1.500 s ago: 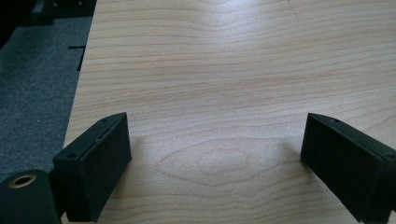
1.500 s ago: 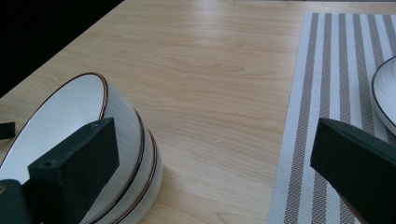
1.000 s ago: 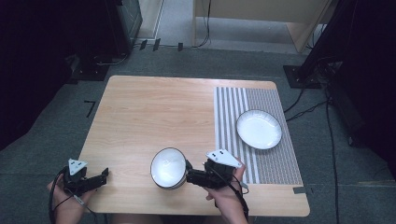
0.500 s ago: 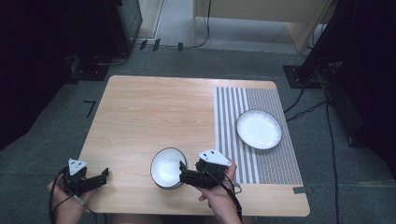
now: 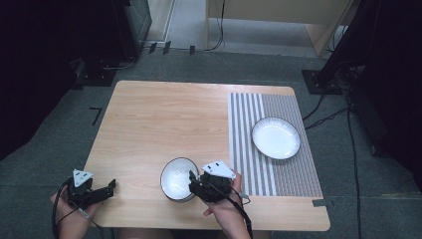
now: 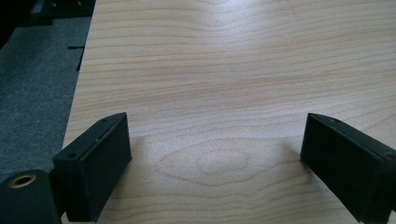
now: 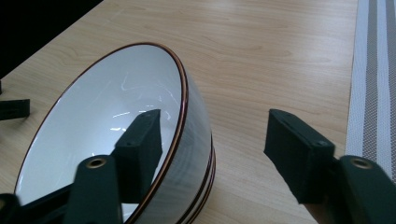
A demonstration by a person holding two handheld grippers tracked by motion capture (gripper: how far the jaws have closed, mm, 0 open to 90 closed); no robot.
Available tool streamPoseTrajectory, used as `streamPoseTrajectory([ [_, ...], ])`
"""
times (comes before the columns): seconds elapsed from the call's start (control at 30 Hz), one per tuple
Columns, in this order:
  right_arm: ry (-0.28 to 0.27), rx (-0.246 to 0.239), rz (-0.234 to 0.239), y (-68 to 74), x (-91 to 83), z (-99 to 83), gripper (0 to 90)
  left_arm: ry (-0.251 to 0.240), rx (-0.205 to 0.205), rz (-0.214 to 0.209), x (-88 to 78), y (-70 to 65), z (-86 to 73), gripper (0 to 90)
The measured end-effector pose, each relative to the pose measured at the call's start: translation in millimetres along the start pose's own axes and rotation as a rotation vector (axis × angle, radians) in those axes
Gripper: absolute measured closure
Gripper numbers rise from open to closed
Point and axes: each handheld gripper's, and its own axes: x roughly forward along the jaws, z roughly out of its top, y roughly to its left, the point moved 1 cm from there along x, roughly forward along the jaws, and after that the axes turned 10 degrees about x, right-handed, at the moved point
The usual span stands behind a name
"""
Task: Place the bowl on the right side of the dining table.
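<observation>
A white bowl [image 5: 175,180] with a thin brown rim stands on the wooden table [image 5: 164,119] near its front edge. My right gripper [image 5: 192,180] is open at the bowl's right side. In the right gripper view one jaw is inside the bowl [image 7: 102,107] and the other outside, so the gripper [image 7: 215,121] straddles the wall without closing on it. At the table's front left corner my left gripper [image 5: 110,185] is held low. Its jaws [image 6: 217,121] stand wide open over bare wood with nothing between them.
A grey and white striped mat [image 5: 278,174] covers the table's right part, and a white plate [image 5: 276,138] with a dark rim lies on it. Dark stands and cables sit on the floor around the table.
My right gripper has moved left to the bowl until its jaws straddle the right rim. The bowl and the left gripper have stayed in place.
</observation>
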Motion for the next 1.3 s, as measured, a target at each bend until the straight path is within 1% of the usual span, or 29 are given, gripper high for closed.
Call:
streamPoseTrajectory([
  [0.03, 0.0, 0.002, -0.003, 0.5, 0.9, -0.7, 42.3, 0.0, 0.0, 0.0, 0.0, 0.0, 0.0, 8.1],
  [0.1, -0.006, 0.001, -0.005, 1.4, 2.4, -1.9, 45.1, 0.0, 0.0, 0.0, 0.0, 0.0, 0.0, 8.1],
  [0.27, 0.014, 0.014, 0.005, 5.9, 7.7, -5.4, 49.8, 0.0, -0.001, 0.0, 0.0, 0.0, 0.0, 8.1],
  [0.3, 0.009, 0.011, 0.002, 6.5, 9.3, -6.4, 51.4, -0.001, -0.001, 0.0, 0.0, 0.0, 0.0, 8.1],
  [0.37, 0.017, 0.013, -0.001, 7.7, 12.4, -8.3, 54.0, -0.001, -0.001, 0.0, 0.0, -0.1, 0.0, 8.1],
  [0.43, 0.022, 0.003, -0.011, 9.6, 16.0, -11.3, 55.5, 0.0, -0.001, 0.0, 0.0, 0.0, 0.0, 8.1],
  [0.47, 0.027, 0.002, -0.011, 10.4, 17.0, -12.3, 58.4, 0.0, -0.001, 0.0, 0.0, 0.0, 0.0, 8.1],
  [0.57, 0.033, 0.016, -0.006, 9.2, 20.1, -13.8, 63.4, -0.001, 0.0, -0.001, 0.0, 0.0, 0.0, 8.1],
  [0.6, 0.032, 0.031, -0.004, 7.7, 20.8, -13.6, 63.7, -0.001, 0.0, -0.001, 0.0, -0.1, 0.0, 8.1],
  [0.63, 0.032, 0.054, 0.008, 5.7, 21.5, -13.2, 64.6, -0.001, 0.0, -0.001, 0.1, -0.2, 0.0, 8.1],
  [0.73, 0.024, 0.07, -0.011, 4.3, 22.0, -12.9, 74.7, -0.001, 0.0, -0.001, 0.0, -0.2, 0.0, 8.1],
  [0.77, 0.019, 0.084, -0.015, 3.3, 22.0, -12.5, 76.5, -0.001, 0.0, -0.001, 0.1, -0.1, 0.0, 8.1],
  [0.8, 0.019, 0.1, -0.007, 2.2, 21.7, -11.9, 77.3, -0.001, 0.0, -0.001, 0.0, -0.2, 0.0, 8.1],
  [0.83, 0.016, 0.105, -0.005, 1.4, 21.2, -11.3, 78.8, -0.001, 0.0, -0.001, 0.0, -0.1, 0.0, 8.1],
  [0.97, 0.005, 0.107, -0.008, 2.3, 20.7, -9.9, 80.6, -0.001, 0.0, -0.002, 0.0, -0.2, 0.0, 8.1],
  [1.1, 0.012, 0.131, -0.008, 1.6, 21.1, -9.4, 81.0, 0.0, 0.001, -0.002, 0.0, -0.1, 0.0, 8.1],
  [1.3, 0.009, 0.126, -0.011, 1.8, 20.7, -8.8, 81.5, -0.001, 0.001, -0.002, 0.1, -0.1, 0.0, 8.1],
])
